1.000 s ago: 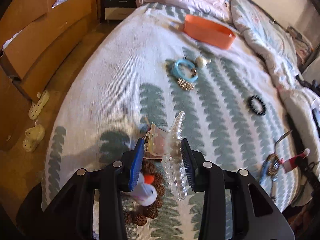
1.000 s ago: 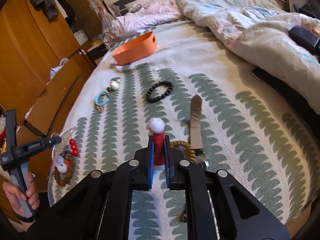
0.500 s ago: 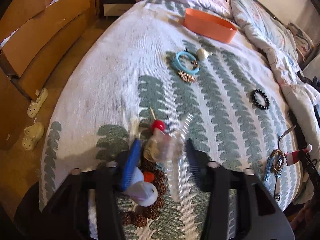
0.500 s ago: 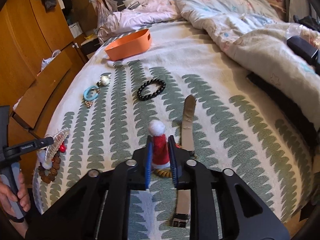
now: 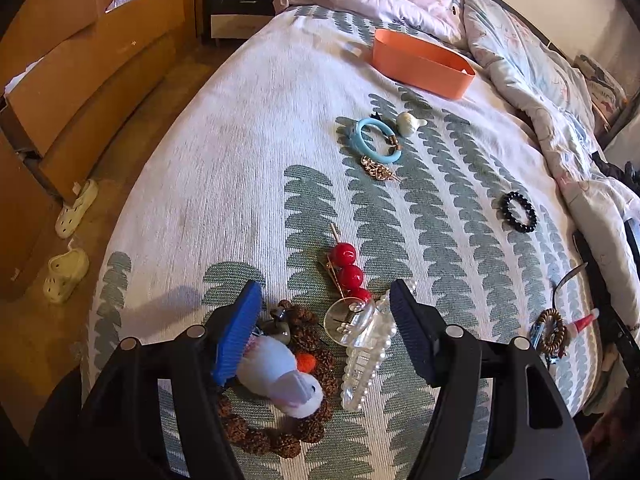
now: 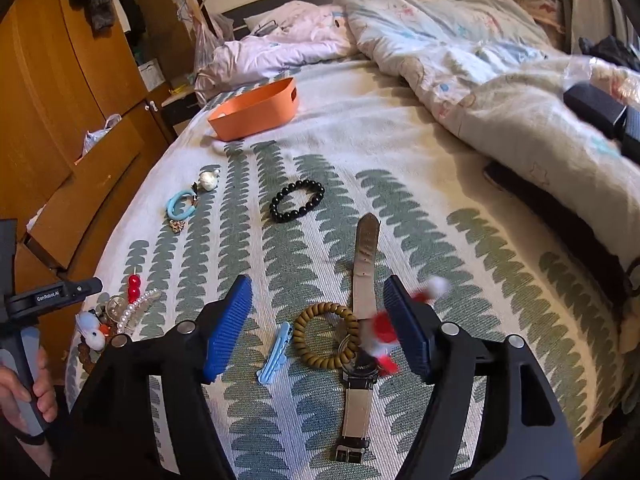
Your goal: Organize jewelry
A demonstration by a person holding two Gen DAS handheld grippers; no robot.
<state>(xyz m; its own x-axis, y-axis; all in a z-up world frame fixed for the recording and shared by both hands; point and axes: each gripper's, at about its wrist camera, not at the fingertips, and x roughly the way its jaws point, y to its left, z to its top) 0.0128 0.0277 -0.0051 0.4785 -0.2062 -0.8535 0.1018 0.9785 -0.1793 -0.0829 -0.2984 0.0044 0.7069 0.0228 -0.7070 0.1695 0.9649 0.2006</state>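
Observation:
In the left wrist view my left gripper (image 5: 326, 296) is open and its jaws are still opening. A clear pearl claw clip (image 5: 368, 344) lies loose on the bedspread between them, close to the right finger. Beside it are a white plush clip (image 5: 280, 380), a brown bead bracelet (image 5: 288, 432) and a red berry hairpin (image 5: 348, 268). My right gripper (image 6: 318, 286) is also opening. A blurred red Santa-hat clip (image 6: 384, 332) drops free beside its right finger, over a watch (image 6: 362, 304), a spiral hair tie (image 6: 326, 334) and a blue hair clip (image 6: 274, 354).
An orange basket (image 5: 420, 64) stands far up the bed. A blue bangle (image 5: 374, 140), a shell (image 5: 410, 123), a gold brooch (image 5: 378, 170) and a black bead bracelet (image 6: 297, 201) lie mid-bed. A rumpled duvet (image 6: 480, 80) covers the right. Wooden drawers (image 5: 80, 80) flank the left.
Both grippers went from shut to open. The left let the pearl claw clip fall onto the bed. The right let go of the Santa-hat clip, which tips away to the right.

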